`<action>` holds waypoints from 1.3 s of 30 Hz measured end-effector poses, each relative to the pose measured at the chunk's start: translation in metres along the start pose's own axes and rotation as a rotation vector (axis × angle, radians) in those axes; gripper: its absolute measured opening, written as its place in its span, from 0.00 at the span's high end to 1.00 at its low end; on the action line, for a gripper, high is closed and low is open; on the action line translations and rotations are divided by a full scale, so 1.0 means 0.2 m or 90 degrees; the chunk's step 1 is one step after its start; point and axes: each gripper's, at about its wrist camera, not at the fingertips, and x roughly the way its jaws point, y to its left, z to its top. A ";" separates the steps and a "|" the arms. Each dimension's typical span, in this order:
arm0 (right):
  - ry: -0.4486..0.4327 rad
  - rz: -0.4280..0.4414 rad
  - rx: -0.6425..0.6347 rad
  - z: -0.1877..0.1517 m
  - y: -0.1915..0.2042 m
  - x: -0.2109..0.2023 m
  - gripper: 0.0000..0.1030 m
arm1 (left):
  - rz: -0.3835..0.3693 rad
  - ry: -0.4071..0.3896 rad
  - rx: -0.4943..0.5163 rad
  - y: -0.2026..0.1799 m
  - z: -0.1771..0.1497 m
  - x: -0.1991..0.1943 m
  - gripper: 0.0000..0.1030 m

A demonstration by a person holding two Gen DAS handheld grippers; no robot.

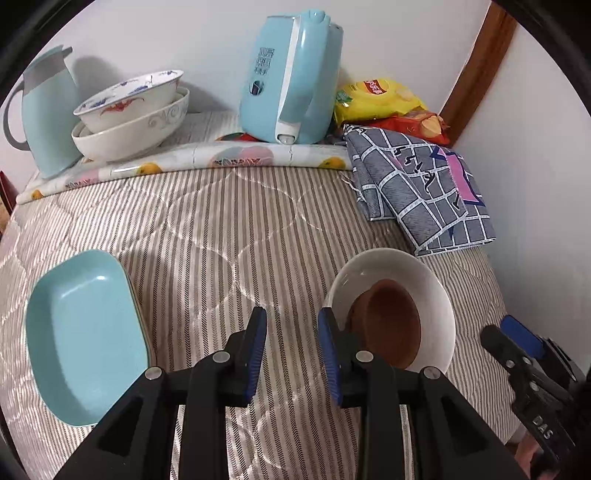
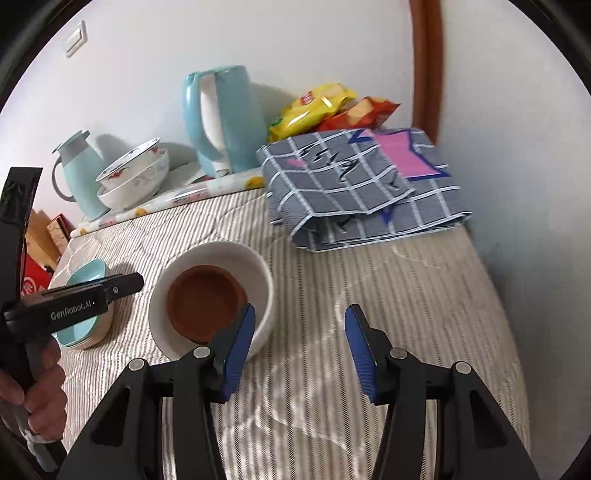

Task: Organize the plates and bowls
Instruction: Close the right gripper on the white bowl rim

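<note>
A brown bowl [image 2: 205, 305] sits nested in a white bowl [image 2: 266, 284] at centre-left of the right wrist frame. The right gripper [image 2: 300, 332] gapes wide, empty; the left gripper [image 1: 291, 336] is part-open, empty, beside a teal dish [image 1: 86, 336].

A striped quilt [image 1: 229, 221] covers the surface, meeting a white wall [image 1: 184, 33] at the back. On that wall, up to the left, sits a switch [image 2: 76, 38]. Right of the quilt's far corner, a brown wooden post [image 2: 426, 66] rises against the wall.
</note>
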 end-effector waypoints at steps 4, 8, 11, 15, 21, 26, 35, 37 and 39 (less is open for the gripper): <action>0.023 0.007 0.000 0.02 0.03 0.08 0.51 | -0.015 0.005 0.005 -0.02 0.00 0.03 0.73; 0.045 0.004 -0.003 0.03 0.04 0.15 0.54 | -0.016 0.014 0.020 -0.06 0.01 0.07 0.73; 0.056 0.003 -0.007 0.03 0.05 0.20 0.58 | -0.013 0.030 0.027 -0.07 0.01 0.11 0.73; 0.080 -0.003 -0.015 0.03 0.07 0.27 0.65 | 0.001 0.052 0.039 -0.09 0.01 0.17 0.73; 0.101 -0.008 -0.019 0.02 0.09 0.34 0.71 | 0.005 0.072 0.051 -0.10 0.00 0.23 0.73; 0.123 -0.022 -0.026 0.04 0.11 0.38 0.72 | 0.005 0.087 0.054 -0.10 0.01 0.27 0.73; 0.141 -0.042 -0.029 0.06 0.12 0.45 0.72 | 0.007 0.105 0.055 -0.10 0.02 0.32 0.72; 0.137 -0.043 -0.028 0.06 0.12 0.45 0.72 | -0.001 0.107 0.049 -0.09 0.02 0.33 0.71; 0.138 -0.040 -0.027 0.06 0.12 0.45 0.72 | -0.002 0.104 0.053 -0.08 0.02 0.33 0.71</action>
